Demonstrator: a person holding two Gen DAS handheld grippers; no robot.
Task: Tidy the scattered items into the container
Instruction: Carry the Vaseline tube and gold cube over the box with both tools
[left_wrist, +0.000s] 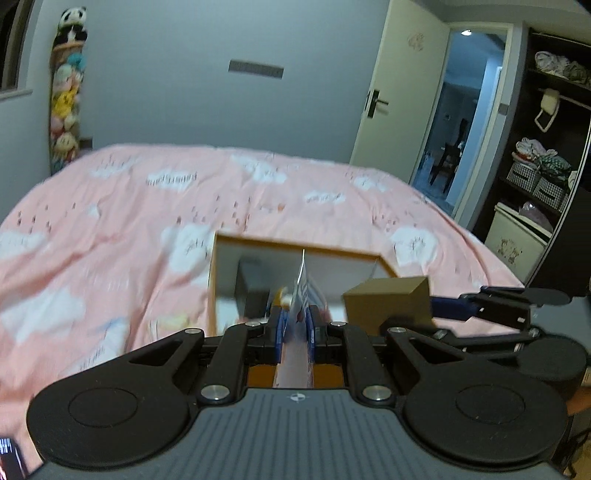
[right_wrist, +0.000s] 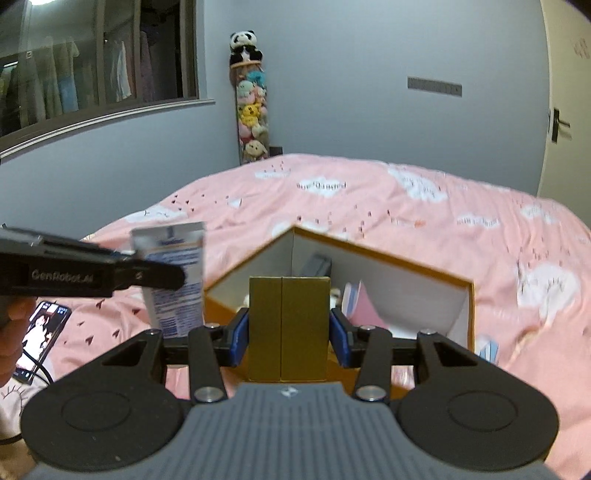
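Open box on bed, phone left.

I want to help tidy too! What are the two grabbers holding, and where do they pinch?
Left hand-held gripper pinches a flat tube by its lower end. Right hand-held gripper squeezes a gold box by its two sides.

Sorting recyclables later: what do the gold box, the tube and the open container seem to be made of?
Gold box: probably matte cardboard, with flat faces and a centre seam. Tube: likely soft glossy plastic, given its flat crimped end and printed label. Container: seemingly rigid paperboard, orange outside, white inside.
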